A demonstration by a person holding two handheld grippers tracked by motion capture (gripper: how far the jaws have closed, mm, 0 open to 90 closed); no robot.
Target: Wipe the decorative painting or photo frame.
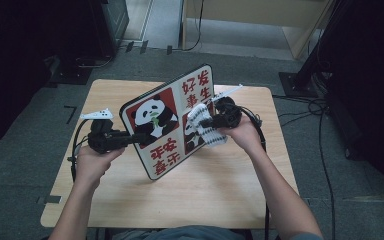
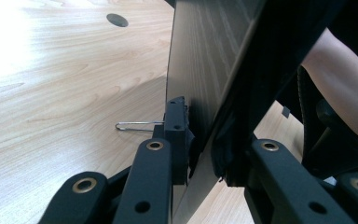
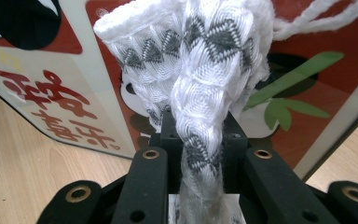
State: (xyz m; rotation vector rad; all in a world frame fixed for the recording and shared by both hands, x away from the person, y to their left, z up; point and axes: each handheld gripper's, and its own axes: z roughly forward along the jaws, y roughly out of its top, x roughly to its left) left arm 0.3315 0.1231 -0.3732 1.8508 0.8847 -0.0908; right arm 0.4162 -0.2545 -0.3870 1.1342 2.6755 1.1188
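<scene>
Grey carpet and dark equipment surround a light wooden table (image 1: 230, 185), with cables trailing over the floor at the right. From the bottom of the high view both forearms reach forward over the tabletop. The left hand (image 1: 91, 165) grips the left gripper (image 1: 139, 137) roughly level, pointed toward the right, its jaws pressed onto the left edge of a panda board (image 1: 165, 120) and pinching it so that it stands tilted on its lower edge on the table. In the left gripper view the board's edge (image 2: 200, 93) runs up between the two black jaws, its plain grey back facing the camera, and a thin wire clip (image 2: 135, 125) sticks out beside the left jaw. The right hand (image 1: 244, 131) holds the right gripper (image 1: 207, 122) against the board's printed face, jaws closed tight on a white knitted cloth (image 1: 206, 129) with grey zigzag bands; in the right gripper view the cloth (image 3: 200, 93) bunches up out of the jaws and touches the picture. The board has rounded corners, a cream ground, red panels with black-and-white pandas and green bamboo leaves, and red Chinese characters. The cloth and right gripper cover part of the lower right panda panel, the board's bottom edge is partly hidden behind the left gripper, and the characters read upside down in the right gripper view.
</scene>
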